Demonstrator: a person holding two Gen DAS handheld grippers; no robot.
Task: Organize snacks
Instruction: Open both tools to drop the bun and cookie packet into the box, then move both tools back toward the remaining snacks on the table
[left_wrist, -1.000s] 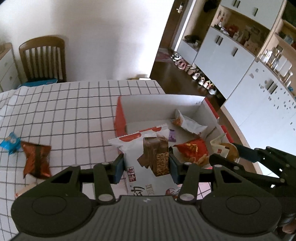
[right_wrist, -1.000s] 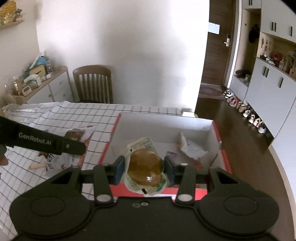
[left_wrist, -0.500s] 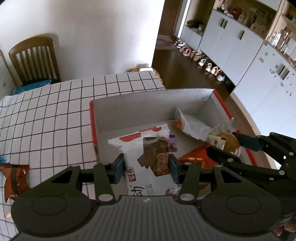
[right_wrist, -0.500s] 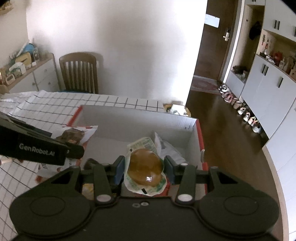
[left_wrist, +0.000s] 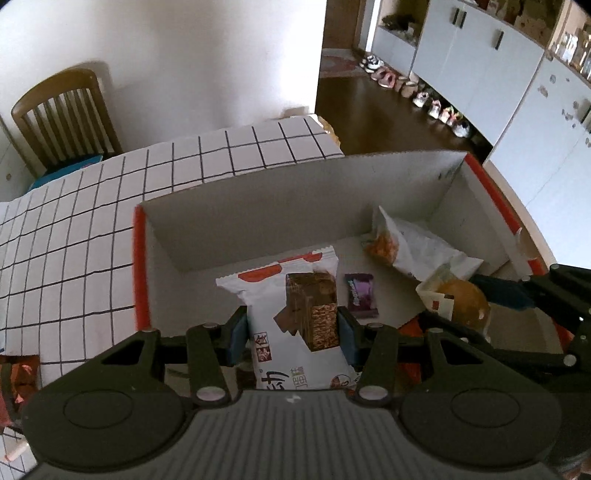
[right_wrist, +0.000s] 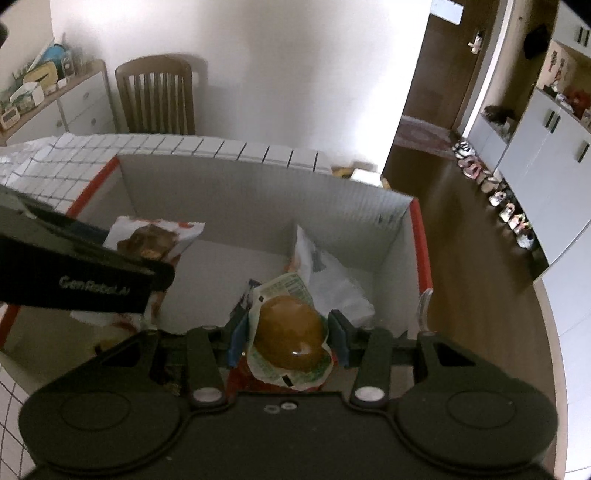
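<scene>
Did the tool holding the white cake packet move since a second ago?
Yes. The left tool, shut on the white cake packet, has come forward and down: the cardboard box now fills the view, with the packet over its floor.

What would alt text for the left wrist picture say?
The left gripper holds a white snack packet over an open cardboard box on a checked tablecloth. Inside lie a purple candy and a white bag; the right gripper holds a bun.
</scene>
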